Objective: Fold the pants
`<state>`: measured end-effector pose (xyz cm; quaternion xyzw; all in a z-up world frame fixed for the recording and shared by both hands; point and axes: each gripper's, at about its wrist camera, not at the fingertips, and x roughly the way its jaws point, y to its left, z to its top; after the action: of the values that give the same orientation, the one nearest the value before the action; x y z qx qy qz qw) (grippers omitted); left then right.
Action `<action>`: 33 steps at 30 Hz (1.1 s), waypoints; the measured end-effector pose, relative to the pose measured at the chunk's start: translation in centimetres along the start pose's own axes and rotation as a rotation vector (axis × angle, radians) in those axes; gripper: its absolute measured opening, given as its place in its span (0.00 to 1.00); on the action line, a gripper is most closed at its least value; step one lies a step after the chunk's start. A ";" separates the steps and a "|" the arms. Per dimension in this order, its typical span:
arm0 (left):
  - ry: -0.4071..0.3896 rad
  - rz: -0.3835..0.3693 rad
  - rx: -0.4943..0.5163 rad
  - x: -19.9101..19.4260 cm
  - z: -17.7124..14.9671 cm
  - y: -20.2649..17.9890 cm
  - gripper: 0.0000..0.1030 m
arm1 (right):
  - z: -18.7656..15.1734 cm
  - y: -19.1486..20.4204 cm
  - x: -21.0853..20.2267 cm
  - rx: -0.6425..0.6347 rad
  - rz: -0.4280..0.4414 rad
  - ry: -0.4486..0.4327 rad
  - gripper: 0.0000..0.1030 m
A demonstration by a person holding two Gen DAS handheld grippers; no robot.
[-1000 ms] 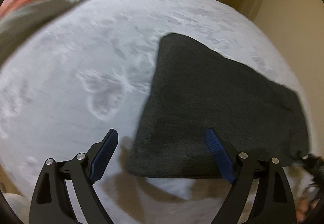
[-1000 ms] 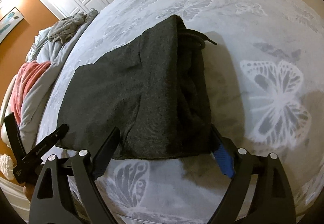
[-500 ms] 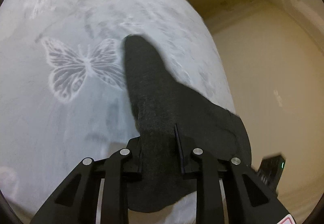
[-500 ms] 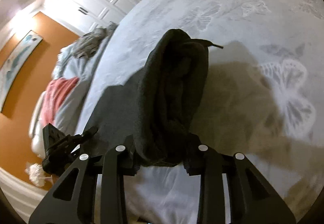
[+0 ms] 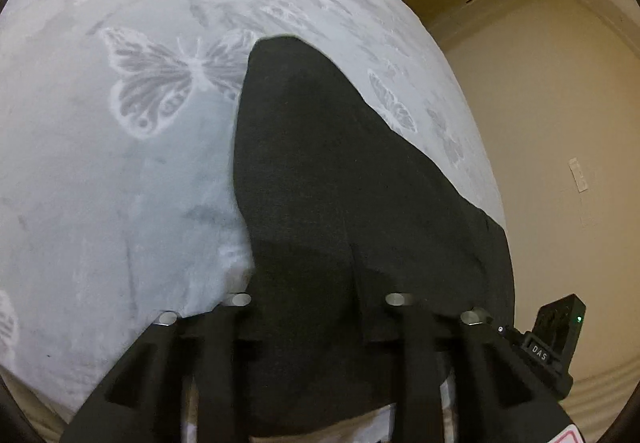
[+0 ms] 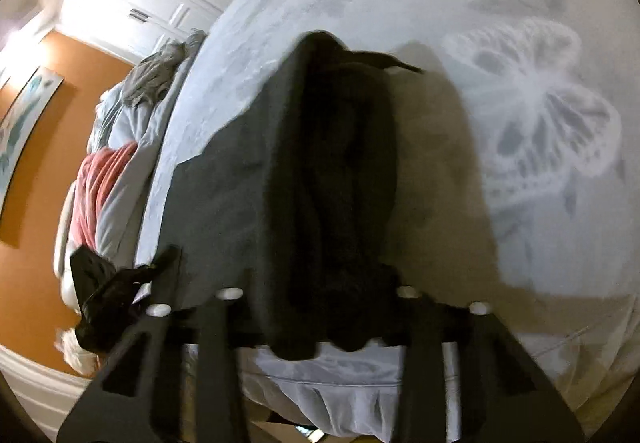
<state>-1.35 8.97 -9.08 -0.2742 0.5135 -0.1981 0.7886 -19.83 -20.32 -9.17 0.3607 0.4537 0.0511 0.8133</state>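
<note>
Butterfly-print bedspread (image 5: pixel 120 203), dark pants (image 5: pixel 340 203) lifted at near edge, left gripper (image 5: pixel 320 307) and right gripper (image 6: pixel 320 299) fingers pinching fabric

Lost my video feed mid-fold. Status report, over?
Left gripper shut on pants. Right gripper shut on pants too, near edge lifted off the bed. Nothing in the way on the bed.

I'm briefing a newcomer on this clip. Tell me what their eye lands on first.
The dark pants dominate both views, lifted off the pale butterfly-print bedspread, one near edge clamped in the left gripper, the bunched end in the right gripper. Next come the big white butterfly at right and the orange wall at far left.
</note>
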 end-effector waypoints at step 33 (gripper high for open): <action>-0.820 -0.344 0.708 -36.7 6.4 -28.2 0.19 | 5.3 25.9 -33.3 -0.722 0.401 -0.876 0.27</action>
<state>-10.79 10.50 36.59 -0.1273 0.0156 -0.3611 0.9237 -28.80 -17.85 32.37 0.1279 -0.0465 0.2010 0.9701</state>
